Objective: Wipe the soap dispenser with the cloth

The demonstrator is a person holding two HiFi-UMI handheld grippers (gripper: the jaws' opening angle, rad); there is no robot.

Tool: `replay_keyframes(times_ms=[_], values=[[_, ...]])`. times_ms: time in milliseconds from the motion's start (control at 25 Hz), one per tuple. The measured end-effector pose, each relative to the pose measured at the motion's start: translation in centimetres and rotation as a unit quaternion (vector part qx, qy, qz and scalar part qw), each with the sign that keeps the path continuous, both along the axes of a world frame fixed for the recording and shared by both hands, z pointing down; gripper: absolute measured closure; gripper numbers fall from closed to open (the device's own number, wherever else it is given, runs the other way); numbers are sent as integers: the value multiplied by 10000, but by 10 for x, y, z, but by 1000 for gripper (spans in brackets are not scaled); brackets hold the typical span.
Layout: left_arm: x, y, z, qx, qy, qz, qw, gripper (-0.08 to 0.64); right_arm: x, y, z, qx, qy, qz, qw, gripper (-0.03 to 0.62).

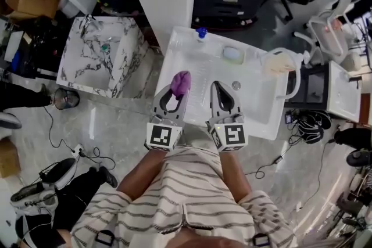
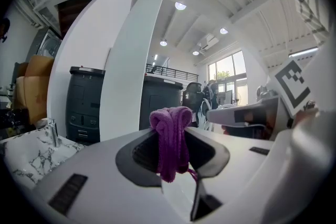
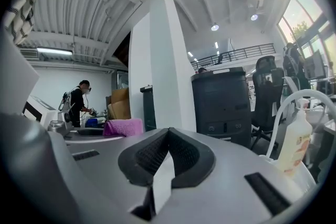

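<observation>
A white basin is seen below both grippers, which are held side by side above its near edge. The left gripper is clamped on a bunched purple cloth, which is pinched between its jaws and hangs down from them. The right gripper is closed, with nothing held. The soap dispenser is found at the basin's right end, well apart from the cloth.
</observation>
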State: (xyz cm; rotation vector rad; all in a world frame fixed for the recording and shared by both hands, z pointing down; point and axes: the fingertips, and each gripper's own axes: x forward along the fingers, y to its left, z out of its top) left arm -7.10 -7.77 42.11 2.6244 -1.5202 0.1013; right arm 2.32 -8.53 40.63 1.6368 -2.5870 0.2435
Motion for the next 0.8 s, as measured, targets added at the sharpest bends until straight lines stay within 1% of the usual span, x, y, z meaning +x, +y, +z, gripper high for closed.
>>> replay_keyframes(times_ms=[240,480,560,800], values=[[12,-44,14,-150,-106,-68,9998,442,8,-51,21,-188,44,-66,9998,583],[13,-78,36,-317,-195,-187,9991,442,9,-98,57,-381,196,-63,9991,583],[14,-88,44,-364,-214,-209,9989,442,10,-113,71,-497,172,-45,9986,583],[12,-104,65,-540,-219,-342,9977,442,7,-137,115,-806,200,-28,9965,583]])
